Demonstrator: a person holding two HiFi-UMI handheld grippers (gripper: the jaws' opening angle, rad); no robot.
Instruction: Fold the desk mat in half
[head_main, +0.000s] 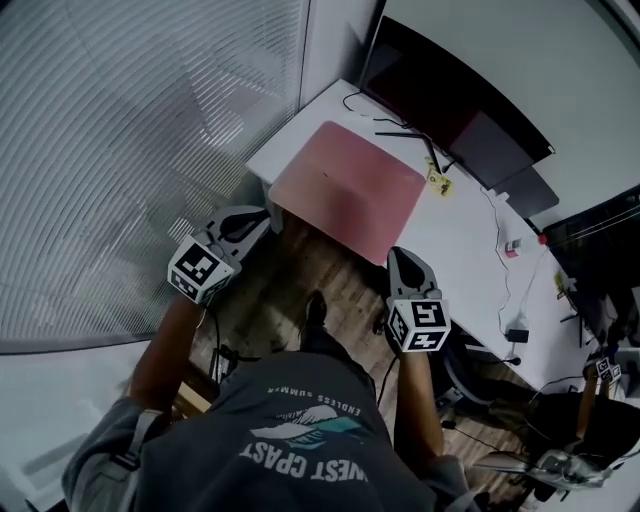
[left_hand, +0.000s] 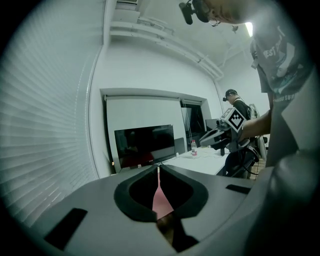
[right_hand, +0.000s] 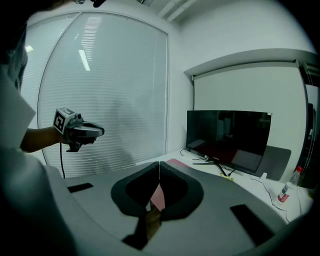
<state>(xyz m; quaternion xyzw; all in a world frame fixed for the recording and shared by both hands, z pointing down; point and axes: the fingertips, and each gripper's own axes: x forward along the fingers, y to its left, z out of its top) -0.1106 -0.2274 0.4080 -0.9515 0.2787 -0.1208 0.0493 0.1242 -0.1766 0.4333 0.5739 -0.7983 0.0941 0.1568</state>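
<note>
pink desk mat (head_main: 348, 190) lying flat and unfolded on the white desk (head_main: 470, 250), near its left end, in front of the dark monitor (head_main: 450, 100), with the mat's near edge at the desk's front edge. left gripper (head_main: 258, 218) and right gripper (head_main: 400, 256) are held in the air short of the desk, over the wooden floor (head_main: 300, 270), one towards each near corner of the mat and apart from it. each gripper's jaws are pressed together with nothing between them, as both gripper views show.
</note>
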